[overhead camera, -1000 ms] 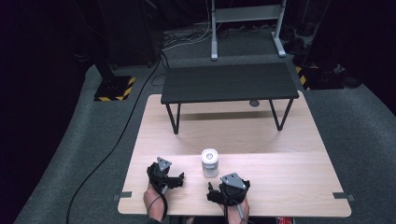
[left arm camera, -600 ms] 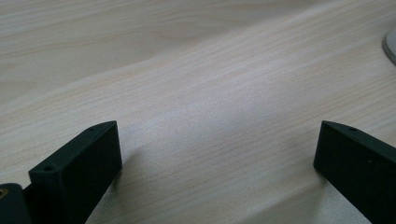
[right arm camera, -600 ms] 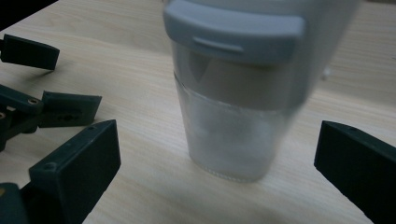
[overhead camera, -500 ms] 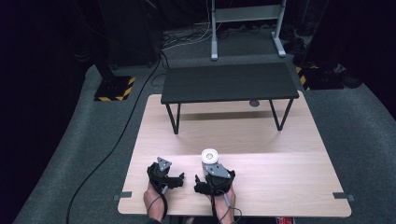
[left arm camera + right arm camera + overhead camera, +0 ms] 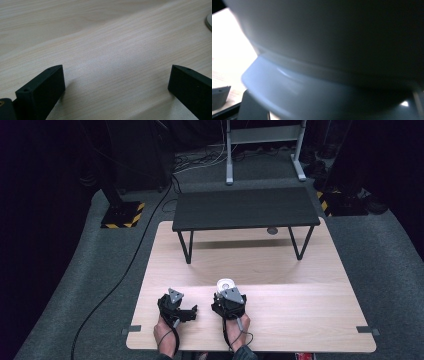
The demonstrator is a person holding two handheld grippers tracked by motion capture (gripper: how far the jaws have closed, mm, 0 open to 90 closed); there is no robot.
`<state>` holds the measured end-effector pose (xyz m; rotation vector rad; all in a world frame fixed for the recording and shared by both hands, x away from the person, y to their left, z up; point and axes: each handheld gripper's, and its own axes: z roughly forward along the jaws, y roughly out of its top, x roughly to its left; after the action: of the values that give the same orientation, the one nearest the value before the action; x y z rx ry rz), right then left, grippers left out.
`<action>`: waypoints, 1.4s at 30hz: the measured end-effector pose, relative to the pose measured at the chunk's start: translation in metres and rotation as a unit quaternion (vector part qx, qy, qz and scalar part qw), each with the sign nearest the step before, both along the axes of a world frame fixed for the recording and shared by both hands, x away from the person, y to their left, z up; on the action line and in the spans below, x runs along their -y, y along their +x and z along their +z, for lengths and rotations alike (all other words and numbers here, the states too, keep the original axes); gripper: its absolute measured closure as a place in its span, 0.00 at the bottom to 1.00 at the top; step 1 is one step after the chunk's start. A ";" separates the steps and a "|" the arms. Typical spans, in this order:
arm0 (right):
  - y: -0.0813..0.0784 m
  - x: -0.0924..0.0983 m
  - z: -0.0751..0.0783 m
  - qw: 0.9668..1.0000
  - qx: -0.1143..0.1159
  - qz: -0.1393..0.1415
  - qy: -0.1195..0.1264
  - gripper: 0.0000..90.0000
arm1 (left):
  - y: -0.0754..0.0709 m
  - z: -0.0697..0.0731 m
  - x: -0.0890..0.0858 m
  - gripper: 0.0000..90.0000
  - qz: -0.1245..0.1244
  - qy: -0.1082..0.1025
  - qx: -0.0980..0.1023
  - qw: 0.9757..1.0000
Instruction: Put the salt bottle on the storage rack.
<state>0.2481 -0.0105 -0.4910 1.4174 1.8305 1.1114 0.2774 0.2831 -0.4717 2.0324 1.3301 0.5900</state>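
Observation:
A white cylindrical container stands upright near the front of the wooden table. My right gripper sits directly behind it, reaching around its sides. Its jaws have just been closing with the container between them, and they are shut on it. In the right gripper view the container's white wall and flared rim loom very close, with one black fingertip at the lower left. My left gripper rests on the table left of the container, open over bare wood. The container's edge peeks in at the far right.
A low black bench stands across the far half of the table. On the grey floor, a black cable runs along the left side past a yellow-and-black striped base. A metal stand rises behind the table.
The right gripper has slid left and forward from beside the container until it straddles it. The left gripper has stayed where it was.

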 end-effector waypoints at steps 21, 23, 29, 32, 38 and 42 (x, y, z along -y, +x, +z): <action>0.003 0.026 0.012 1.000 -0.009 0.015 0.010 0.31 | 0.000 0.000 0.000 0.00 0.000 0.000 -0.001 1.000; 0.002 0.028 0.014 1.000 -0.008 0.014 0.008 0.31 | 0.000 0.000 0.000 0.00 0.000 0.000 -0.001 1.000; 0.002 0.039 0.018 1.000 -0.012 0.005 0.006 0.31 | 0.000 0.000 0.000 0.00 0.000 0.000 -0.001 1.000; 0.000 0.048 0.019 1.000 -0.012 -0.003 0.003 0.31 | 0.000 0.000 0.000 0.00 0.000 0.000 -0.001 1.000; -0.003 0.061 0.021 1.000 -0.014 -0.019 0.008 0.31 | 0.000 0.000 0.000 0.00 0.000 -0.001 -0.001 1.000; -0.005 0.071 0.022 0.999 -0.017 -0.030 0.008 0.31 | 0.000 0.000 0.000 0.00 0.000 -0.001 -0.001 1.000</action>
<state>0.2431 -0.0815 -0.4688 1.4997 1.7936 1.0810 0.2778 0.2835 -0.4716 2.0323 1.3310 0.5873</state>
